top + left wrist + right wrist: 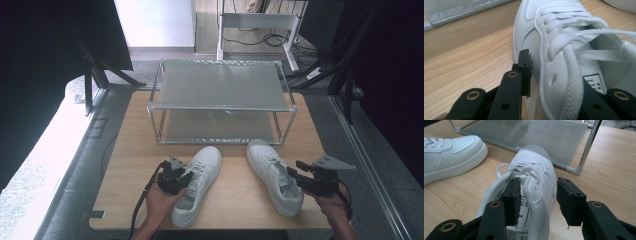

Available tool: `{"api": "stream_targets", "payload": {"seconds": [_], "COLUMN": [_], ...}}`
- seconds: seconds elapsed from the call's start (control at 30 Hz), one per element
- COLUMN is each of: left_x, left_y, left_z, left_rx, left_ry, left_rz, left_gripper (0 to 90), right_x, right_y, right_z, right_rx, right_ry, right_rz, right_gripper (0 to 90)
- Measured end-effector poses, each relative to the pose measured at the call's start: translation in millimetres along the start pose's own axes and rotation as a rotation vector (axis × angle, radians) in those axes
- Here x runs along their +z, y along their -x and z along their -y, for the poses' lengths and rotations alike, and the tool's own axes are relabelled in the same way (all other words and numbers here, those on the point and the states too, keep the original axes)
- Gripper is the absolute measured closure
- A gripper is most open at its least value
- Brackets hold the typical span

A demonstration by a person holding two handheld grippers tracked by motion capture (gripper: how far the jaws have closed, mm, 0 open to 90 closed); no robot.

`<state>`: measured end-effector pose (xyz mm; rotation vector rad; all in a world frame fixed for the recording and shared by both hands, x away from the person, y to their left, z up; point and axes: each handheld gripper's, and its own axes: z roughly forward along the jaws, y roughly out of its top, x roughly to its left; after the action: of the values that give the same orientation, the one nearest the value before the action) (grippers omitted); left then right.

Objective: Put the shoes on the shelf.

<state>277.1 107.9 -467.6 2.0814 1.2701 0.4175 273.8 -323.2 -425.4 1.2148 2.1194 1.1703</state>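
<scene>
Nearest the high view, both heels are set at the table's (125, 200) front edge. Left shoe (197, 185) is pointed toward 1 o'clock, right shoe (274, 176) toward 11. Left gripper (186, 174) is narrowed on its shoe's side wall, one jaw outside, one inside. Right gripper (294, 175) is held open astride its shoe's wall, outer pad clear. Rack (220, 107) is placed at 12

Black claws (181, 176) with brass-ringed screw holes, grey plates.

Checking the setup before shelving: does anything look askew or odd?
Slightly: the two white lace-up sneakers splay apart at the heels on the wooden table, toes toward the metal two-tier rack. Nothing looks damaged.
</scene>
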Motion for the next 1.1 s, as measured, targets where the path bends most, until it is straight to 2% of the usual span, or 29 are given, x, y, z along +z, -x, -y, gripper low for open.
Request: {"api": "stream_targets", "payload": {"seconds": [0.23,0.3,0.37,0.4,0.43,0.53,0.67,0.7,0.77,0.83,0.9,0.93,1.0,1.07,1.1], "left_x": [0.2,0.1,0.1,0.1,0.2,0.2,0.2,0.2,0.2,0.2,0.2,0.2,0.2,0.2,0.2], "left_y": [-0.3,-0.5,-0.5,-0.6,-0.6,-0.8,-0.9,-0.8,-0.8,-0.9,-1.1,-1.4,-1.4,-1.5,-1.6], "left_z": [0.4,0.3,0.5,0.5,0.6,0.5,0.5,0.7,0.8,0.7,0.8,0.9,1.0,1.3,1.5], "left_rx": [-0.005,-0.005,-0.006,-0.007,-0.010,-0.009,-0.011,-0.012,-0.012,-0.012,-0.012,-0.013,-0.013,-0.015,-0.017], "left_ry": [0.004,0.002,0.003,0.003,0.004,0.003,0.003,0.004,0.004,0.003,0.004,0.005,0.005,0.007,0.010], "left_rz": [0.001,0.002,0.002,0.002,0.003,0.004,0.006,0.005,0.005,0.005,0.007,0.009,0.009,0.010,0.011], "left_gripper": [78.3,78.4,78.3,78.4,78.4,78.4,78.2,78.2,78.2,78.1,78.1,78.1,78.1,78.4,78.4], "right_x": [11.7,22.4,26.8,37.1,37.1,53.4,62.2,67.9,69.8,76.0,79.8,80.5,80.5,79.3,79.3], "right_y": [-1.7,-3.1,-2.4,-0.5,-0.5,4.2,7.8,7.2,6.9,6.4,6.2,4.7,5.1,6.8,6.8], "right_z": [1.2,-0.2,-0.4,0.2,0.2,2.5,-0.6,-1.9,-2.1,-1.9,-2.9,-3.8,-3.6,-2.3,-2.3], "right_rx": [-0.010,-0.031,-0.032,-0.043,-0.043,-0.054,-0.068,-0.078,-0.079,-0.092,-0.097,-0.113,-0.110,-0.078,-0.078], "right_ry": [-0.066,-0.113,-0.130,-0.176,-0.176,-0.229,-0.243,-0.275,-0.285,-0.318,-0.342,-0.354,-0.354,-0.344,-0.344], "right_rz": [-0.025,0.010,0.020,0.043,0.043,0.092,0.087,0.100,0.101,0.126,0.119,0.134,0.136,0.151,0.151], "right_gripper": [51.7,52.2,52.5,53.3,53.3,54.9,56.3,59.6,60.8,63.3,67.4,70.5,72.3,80.9,80.9]}}
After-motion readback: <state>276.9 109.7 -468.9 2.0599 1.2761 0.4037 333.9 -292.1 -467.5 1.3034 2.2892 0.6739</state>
